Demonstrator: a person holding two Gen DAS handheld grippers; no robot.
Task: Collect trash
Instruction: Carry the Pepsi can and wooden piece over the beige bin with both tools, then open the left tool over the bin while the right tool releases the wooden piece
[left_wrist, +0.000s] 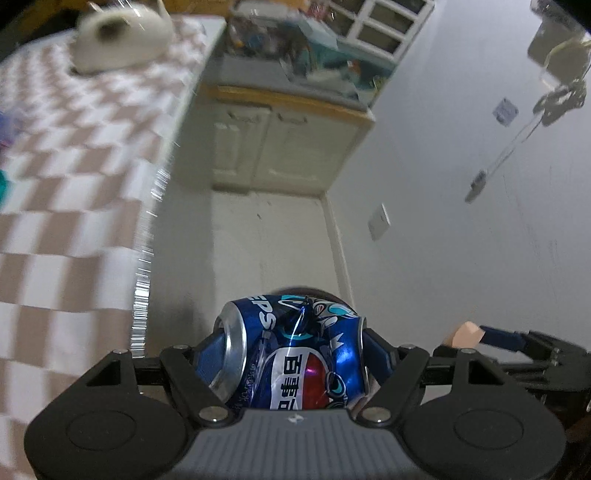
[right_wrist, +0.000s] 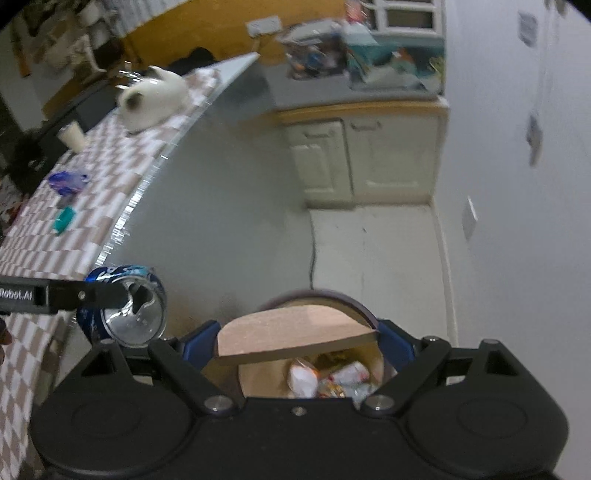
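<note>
Left wrist view: the left tool (left_wrist: 291, 354) is clamping a dented, light cola can (left_wrist: 295, 350) across its thin, yielding sides; the right tool (right_wrist: 295, 347) is pinching the bin lid (right_wrist: 291, 338).

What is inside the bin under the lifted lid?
Crumpled white and orange wrappers lie inside the bin. The lid, shut in the right gripper, covers the far half, and the gripper body hides the near part.

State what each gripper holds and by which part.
The left gripper clamps a crushed Pepsi can across its ends. The right gripper grips the bin's wooden flap lid by its opposite edges.
</note>
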